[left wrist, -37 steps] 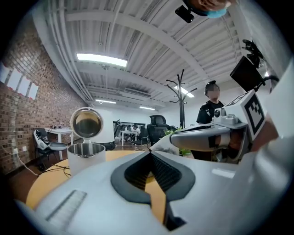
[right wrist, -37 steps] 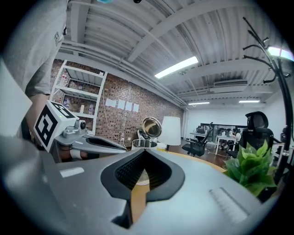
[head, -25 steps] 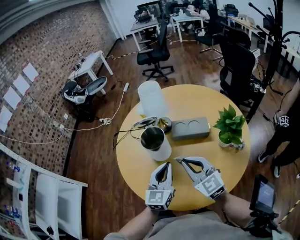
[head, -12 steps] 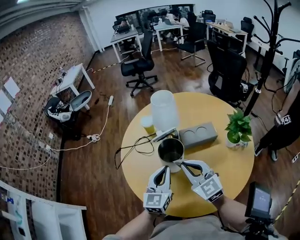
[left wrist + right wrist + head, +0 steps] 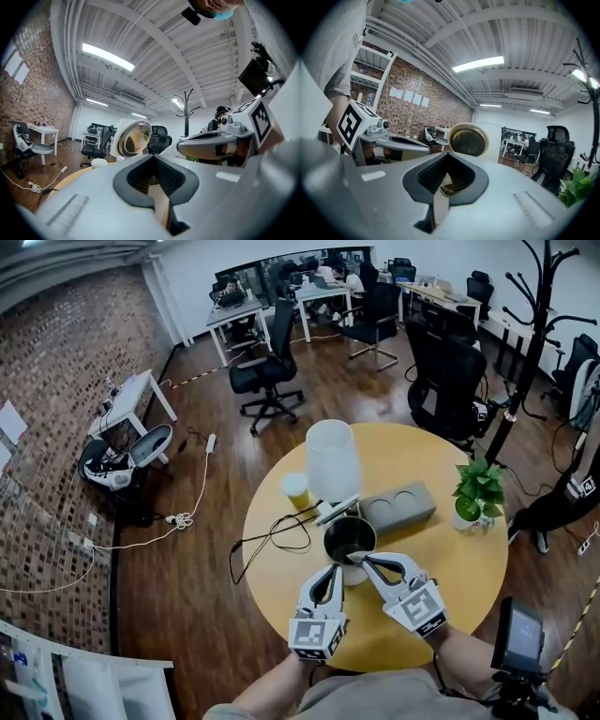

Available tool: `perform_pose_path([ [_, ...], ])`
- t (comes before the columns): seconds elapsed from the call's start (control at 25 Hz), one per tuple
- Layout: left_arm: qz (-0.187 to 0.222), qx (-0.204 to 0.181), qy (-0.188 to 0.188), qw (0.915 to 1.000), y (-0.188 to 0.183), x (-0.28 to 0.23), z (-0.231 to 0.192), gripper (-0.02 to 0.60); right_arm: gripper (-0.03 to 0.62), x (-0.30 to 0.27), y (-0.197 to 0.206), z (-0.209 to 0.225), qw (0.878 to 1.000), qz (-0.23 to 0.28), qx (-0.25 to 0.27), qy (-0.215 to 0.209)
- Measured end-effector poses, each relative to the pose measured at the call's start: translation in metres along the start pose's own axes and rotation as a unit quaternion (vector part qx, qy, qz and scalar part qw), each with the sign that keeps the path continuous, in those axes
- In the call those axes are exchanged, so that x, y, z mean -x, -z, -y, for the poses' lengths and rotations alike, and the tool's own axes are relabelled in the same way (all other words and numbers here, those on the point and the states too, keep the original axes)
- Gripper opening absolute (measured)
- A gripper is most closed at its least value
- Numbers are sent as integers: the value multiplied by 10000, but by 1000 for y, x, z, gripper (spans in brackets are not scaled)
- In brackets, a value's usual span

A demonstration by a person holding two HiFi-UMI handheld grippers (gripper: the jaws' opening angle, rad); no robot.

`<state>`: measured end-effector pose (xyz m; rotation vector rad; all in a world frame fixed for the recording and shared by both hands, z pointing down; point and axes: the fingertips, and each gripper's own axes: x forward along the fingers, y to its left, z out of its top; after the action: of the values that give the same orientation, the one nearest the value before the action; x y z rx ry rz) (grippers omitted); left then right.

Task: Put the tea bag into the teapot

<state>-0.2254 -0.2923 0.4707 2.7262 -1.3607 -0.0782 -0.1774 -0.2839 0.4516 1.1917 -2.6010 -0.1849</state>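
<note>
On the round yellow table (image 5: 450, 568) stands the white teapot (image 5: 349, 542) with its dark mouth open upward. My right gripper (image 5: 359, 559) is shut, and a small white bit, the tea bag (image 5: 353, 559), sticks out of its tip right at the teapot's near rim. In the right gripper view the teapot's round mouth (image 5: 466, 139) sits just beyond the shut jaws (image 5: 440, 187). My left gripper (image 5: 330, 570) is shut and holds nothing I can see, just left of the teapot's base. The teapot (image 5: 132, 139) also shows in the left gripper view.
Behind the teapot are a tall white jug (image 5: 333, 460), a small yellow cup (image 5: 295, 489), a flat lid-like piece (image 5: 336, 510) and a grey box (image 5: 398, 508). A potted plant (image 5: 476, 493) stands at the table's right. A black cable (image 5: 267, 538) trails off the left edge.
The right gripper has closed in from beside the teapot, and its tip now meets the teapot's rim. The left gripper now sits left of the teapot's base. The head view has shifted.
</note>
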Motion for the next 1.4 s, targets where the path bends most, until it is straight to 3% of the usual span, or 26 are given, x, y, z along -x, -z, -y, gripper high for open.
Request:
perform_pose_path([
  [0.52,60,330,-269,9991,18,-22,-44,3,3,-59,20,26,9964,-612,397,-427],
  [0.96,12,731,-530,9959,61,-31,-89,3,3,-109,70,26,9766,-1650,910,-1033],
  [1.12,-22,873,-576,9945,74,-31,-94,3,3,-114,81,25,9589,-2147,1311,-1314],
  [1.4,-18,1004,-576,9933,86,-32,-95,3,3,-119,112,14,9045,-3246,1972,-1941],
])
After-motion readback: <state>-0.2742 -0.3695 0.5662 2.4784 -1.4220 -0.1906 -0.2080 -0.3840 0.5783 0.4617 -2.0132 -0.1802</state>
